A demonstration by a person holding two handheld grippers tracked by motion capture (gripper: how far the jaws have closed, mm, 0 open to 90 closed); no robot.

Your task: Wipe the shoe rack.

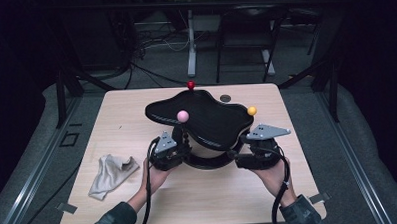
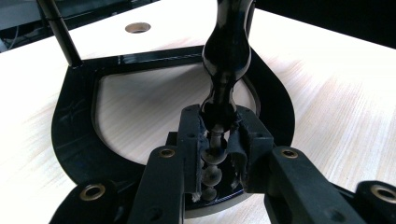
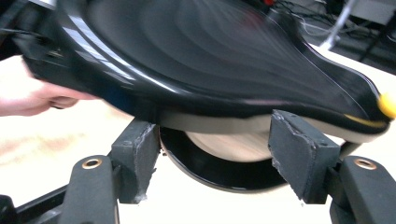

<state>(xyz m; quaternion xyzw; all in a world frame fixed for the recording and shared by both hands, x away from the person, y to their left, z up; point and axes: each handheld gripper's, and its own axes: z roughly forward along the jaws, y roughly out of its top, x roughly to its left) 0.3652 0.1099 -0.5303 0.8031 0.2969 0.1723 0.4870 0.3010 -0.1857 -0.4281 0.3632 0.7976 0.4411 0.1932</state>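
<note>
My left gripper (image 2: 218, 140) squeezes the thin black post (image 2: 225, 60) of the black stand (image 1: 202, 119), which sits mid-table. My right gripper (image 3: 212, 151) at 4 o'clock is partly open, holding nothing, just below the stand's top. A grey cloth (image 1: 110, 174) lies at 8 o'clock

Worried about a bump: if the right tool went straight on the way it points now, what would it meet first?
Probably the black tray's near edge, which hangs just above and ahead of the open right tool; slightly lower, it would reach the black base ring instead. Depth is unclear.
</note>
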